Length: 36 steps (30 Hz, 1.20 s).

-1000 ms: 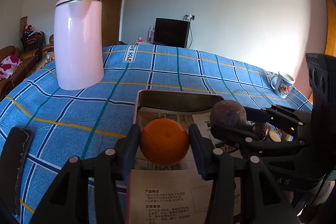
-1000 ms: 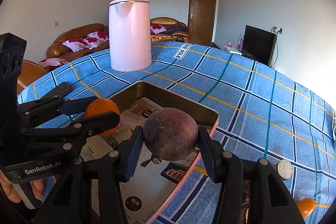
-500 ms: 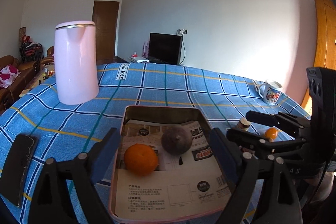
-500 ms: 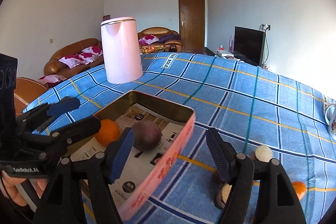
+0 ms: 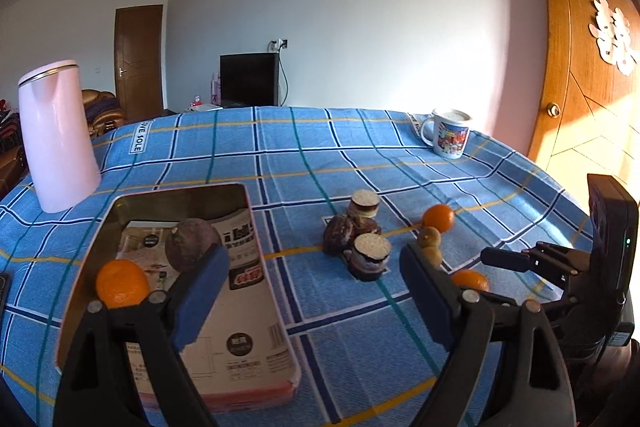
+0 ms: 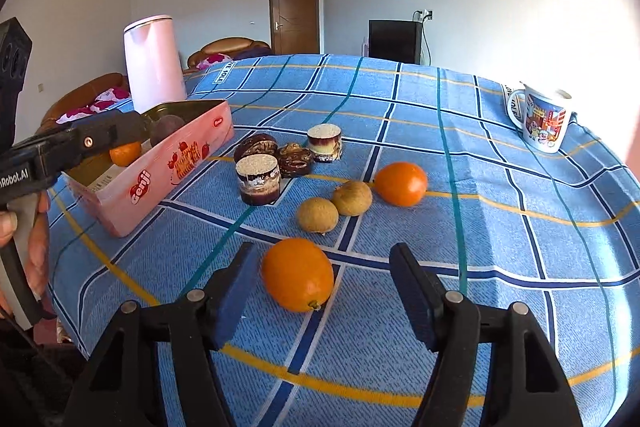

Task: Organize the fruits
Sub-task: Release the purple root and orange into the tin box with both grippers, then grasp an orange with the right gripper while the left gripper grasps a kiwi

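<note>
My left gripper (image 5: pixel 314 291) is spread wide, nothing between its fingers (image 5: pixel 200 291), hanging over the near right corner of the pink tin (image 5: pixel 256 383). Left view looks straight down into the tin: an orange (image 5: pixel 120 283) and a dark purple mangosteen (image 5: pixel 192 249) lie on printed paper inside. Right view shows only the tin's outer pink wall (image 6: pixel 168 167) with red lettering, with just the tops of both fruits showing.

My right gripper (image 6: pixel 324 291) is closing, its fingers (image 6: pixel 236 291) either side of a near orange (image 6: pixel 298 273) on the blue checked surface (image 6: pixel 480 227), pads not touching it yet. Left view catches only a sliver of that orange (image 5: pixel 470 279) behind my right fingers.

Right view spreads out what's loose: two brown longans (image 6: pixel 334 207) touching, a second orange (image 6: pixel 400 183) just beside them, cut mangosteen pieces (image 6: pixel 288 155) farther back. Left view bunches these up, longans partly hidden.

Pink kettle (image 5: pixel 56 135) far left, mug (image 6: pixel 544 119) far right, in both views. Only the right view shows a hand (image 6: pixel 24 239) on the left gripper's handle.
</note>
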Each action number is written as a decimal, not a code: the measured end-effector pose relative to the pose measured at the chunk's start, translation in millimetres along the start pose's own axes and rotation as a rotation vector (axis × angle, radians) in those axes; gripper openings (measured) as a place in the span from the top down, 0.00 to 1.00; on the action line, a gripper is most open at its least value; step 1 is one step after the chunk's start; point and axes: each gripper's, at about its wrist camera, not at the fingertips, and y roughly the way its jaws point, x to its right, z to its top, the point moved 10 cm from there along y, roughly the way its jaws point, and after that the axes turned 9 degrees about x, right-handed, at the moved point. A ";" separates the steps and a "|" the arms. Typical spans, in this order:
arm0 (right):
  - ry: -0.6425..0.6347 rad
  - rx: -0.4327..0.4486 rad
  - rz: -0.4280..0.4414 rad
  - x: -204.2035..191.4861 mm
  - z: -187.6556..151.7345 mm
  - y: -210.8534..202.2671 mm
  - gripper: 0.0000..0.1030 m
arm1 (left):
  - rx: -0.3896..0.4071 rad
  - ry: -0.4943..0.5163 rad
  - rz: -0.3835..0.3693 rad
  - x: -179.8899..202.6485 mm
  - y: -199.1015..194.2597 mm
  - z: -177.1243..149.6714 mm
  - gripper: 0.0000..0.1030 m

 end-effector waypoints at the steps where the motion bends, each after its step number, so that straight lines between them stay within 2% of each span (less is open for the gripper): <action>1: -0.003 -0.004 0.010 -2.3 0.1 2.5 0.39 | -0.005 0.013 -0.002 4.8 1.8 -1.3 0.13; 2: -0.013 -0.014 0.017 -4.8 -1.2 5.6 0.40 | -0.009 0.024 -0.005 9.3 2.9 -2.2 0.13; 4: -0.032 -0.049 0.018 -6.4 -8.9 11.4 0.53 | -0.019 0.035 -0.012 17.1 6.7 -4.2 0.13; 5: -0.023 -0.057 0.036 -8.0 -11.9 12.5 0.64 | -0.023 0.039 -0.019 20.2 7.8 -4.6 0.13; 9: 0.025 -0.015 0.040 1.5 -7.9 3.9 0.64 | -0.041 0.061 -0.048 38.1 17.2 -4.7 0.14; 16: 0.094 0.066 -0.124 59.0 14.9 -8.1 0.64 | -0.095 0.123 -0.123 84.2 41.1 -11.5 0.24; 20: 0.126 0.075 -0.194 85.0 18.2 -6.3 0.64 | -0.164 0.144 -0.167 105.0 59.3 -22.9 0.46; 22: 0.160 0.069 -0.172 89.5 16.5 -4.9 0.64 | -0.193 0.145 -0.169 109.9 67.4 -28.1 0.46; 24: 0.148 0.071 -0.177 88.9 16.2 -5.1 0.64 | -0.228 0.144 -0.178 113.5 75.0 -33.6 0.55; 30: 0.149 0.045 -0.163 87.1 11.0 -0.8 0.64 | -0.320 0.155 -0.200 126.2 87.2 -46.1 0.58; 31: 0.148 0.042 -0.164 86.6 10.8 0.0 0.64 | -0.339 0.138 -0.207 125.4 89.7 -48.9 0.61; 32: 0.144 0.039 -0.164 86.0 10.2 0.6 0.64 | -0.356 0.124 -0.208 124.2 91.7 -51.0 0.70; 36: 0.142 0.040 -0.162 85.9 9.8 0.3 0.64 | -0.347 0.083 -0.216 120.9 90.6 -50.1 0.73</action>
